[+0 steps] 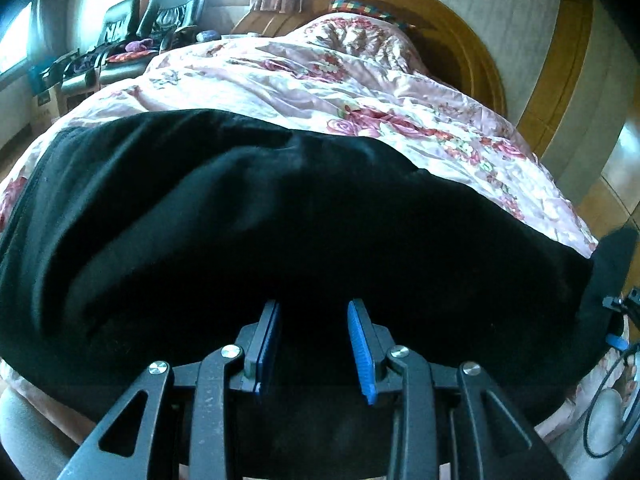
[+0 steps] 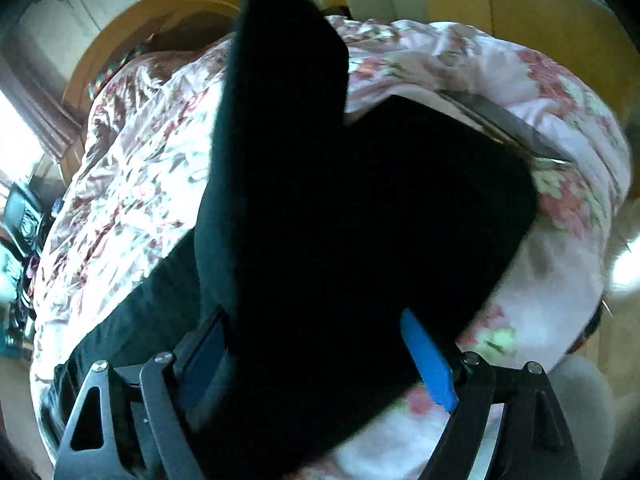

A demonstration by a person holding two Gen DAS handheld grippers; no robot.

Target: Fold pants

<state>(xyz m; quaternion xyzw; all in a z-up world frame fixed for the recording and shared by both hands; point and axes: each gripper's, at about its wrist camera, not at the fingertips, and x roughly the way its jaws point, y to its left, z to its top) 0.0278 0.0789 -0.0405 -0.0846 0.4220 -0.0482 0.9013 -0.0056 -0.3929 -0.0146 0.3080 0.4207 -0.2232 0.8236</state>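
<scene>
left wrist: low and close over the black pants (image 1: 240, 220), facing 12 o'clock to the headboard (image 1: 460, 20) | right wrist: closer still, headboard at 10 o'clock, perhaps angled leftward | shared: pants, floral quilt (image 1: 320, 80), headboard

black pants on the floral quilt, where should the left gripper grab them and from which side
Take the black fabric pants at the near hem edge, coming in low from the near side of the bed. They lie spread flat across the pink floral quilt, so only an edge offers a pinchable lip. The left gripper already faces that edge with jaws open, probably needing only to advance and close.
</scene>
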